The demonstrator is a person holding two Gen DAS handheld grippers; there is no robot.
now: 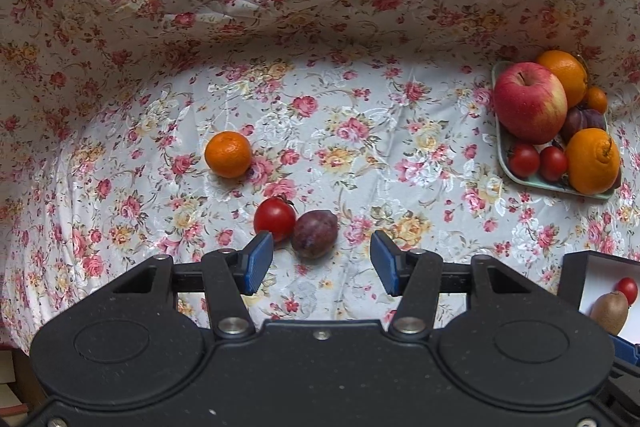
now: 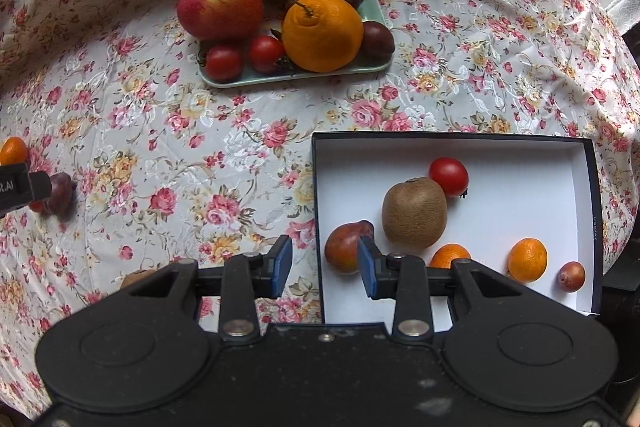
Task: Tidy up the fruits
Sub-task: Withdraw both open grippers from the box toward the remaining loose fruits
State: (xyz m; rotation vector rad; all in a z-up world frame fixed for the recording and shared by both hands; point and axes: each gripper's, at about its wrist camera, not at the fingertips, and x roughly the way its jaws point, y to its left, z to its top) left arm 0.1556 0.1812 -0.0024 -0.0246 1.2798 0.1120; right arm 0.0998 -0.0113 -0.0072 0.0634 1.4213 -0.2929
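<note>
Loose fruit on the floral cloth (image 1: 360, 147) of the worktop: one mandarin (image 1: 228, 154), one cherry tomato (image 1: 274, 218) touching one dull purple plum (image 1: 315, 233). Left gripper (image 1: 322, 263) above them, fingers released, nothing between. Right gripper (image 2: 325, 267) likewise released, over the white-lined box (image 2: 520, 187) (six fruits inside). The green tray (image 2: 296, 77) is piled with apple, oranges, tomatoes, plums.

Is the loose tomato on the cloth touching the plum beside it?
Touching. In the left wrist view the tomato and the plum press side by side on the cloth, with no gap showing between them.
</note>
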